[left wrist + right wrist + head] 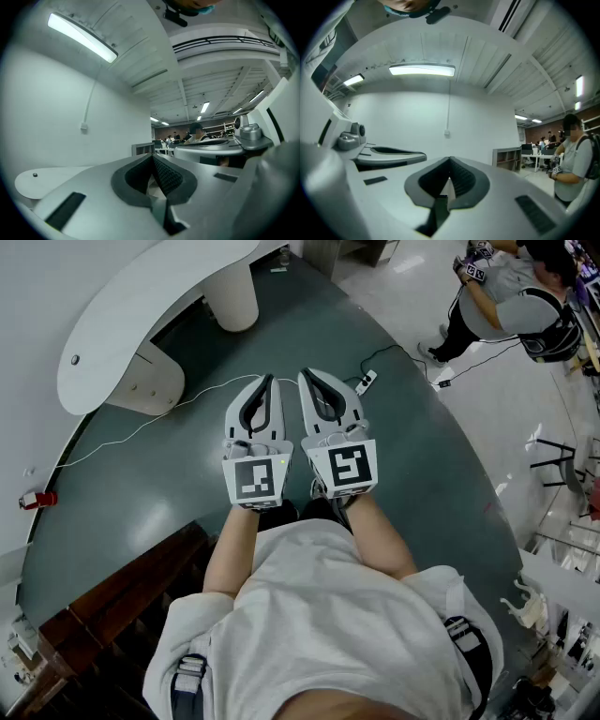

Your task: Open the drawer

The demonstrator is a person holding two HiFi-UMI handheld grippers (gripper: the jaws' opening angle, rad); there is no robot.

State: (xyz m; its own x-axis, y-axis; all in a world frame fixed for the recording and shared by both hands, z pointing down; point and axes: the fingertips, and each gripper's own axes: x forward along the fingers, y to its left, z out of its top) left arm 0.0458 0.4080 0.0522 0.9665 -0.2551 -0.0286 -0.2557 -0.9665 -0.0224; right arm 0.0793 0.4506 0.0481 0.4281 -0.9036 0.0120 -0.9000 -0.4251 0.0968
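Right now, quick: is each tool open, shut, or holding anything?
Left tool: closed, tips together, nothing held.
Right tool: closed, tips together, nothing held.

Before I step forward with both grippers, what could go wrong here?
1. A white cable and a power strip lie on the floor ahead; you might trip.
2. The left gripper and right gripper are shut and close side by side; they may knock together.
3. No drawer is in view, so you would be heading off without seeing it.
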